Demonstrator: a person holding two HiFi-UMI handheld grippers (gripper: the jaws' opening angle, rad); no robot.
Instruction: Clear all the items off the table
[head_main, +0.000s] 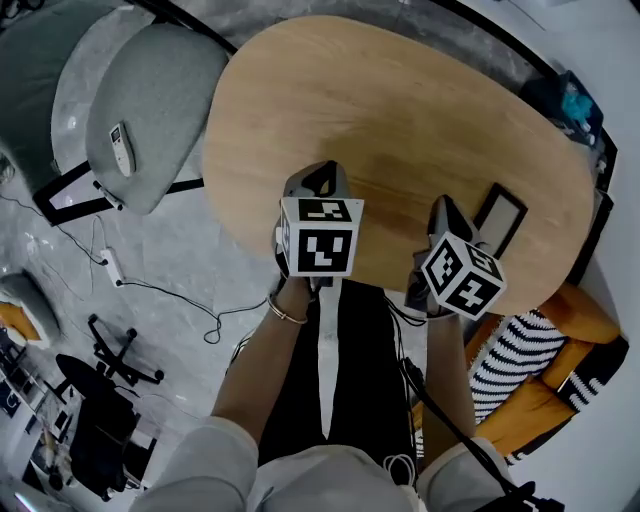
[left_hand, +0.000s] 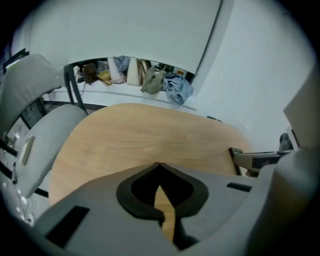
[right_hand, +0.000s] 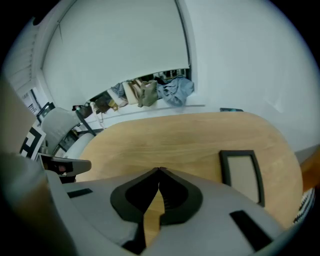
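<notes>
The oval wooden table (head_main: 380, 120) bears one item, a dark-framed flat panel (head_main: 499, 218) lying near its right front edge. It shows to the right of the jaws in the right gripper view (right_hand: 242, 175), and only its corner shows in the left gripper view (left_hand: 234, 154). My left gripper (head_main: 325, 172) hangs over the table's front edge, shut with nothing between its jaws (left_hand: 159, 164). My right gripper (head_main: 443, 205) is just left of the panel, also shut and empty (right_hand: 159, 170). Neither gripper touches the panel.
A grey chair (head_main: 150, 110) stands left of the table with a white remote (head_main: 121, 148) on its seat. A power strip (head_main: 112, 267) and cables lie on the floor. Orange and striped cushions (head_main: 530, 360) sit at the right. Bags and clothes (left_hand: 145, 77) line the far ledge.
</notes>
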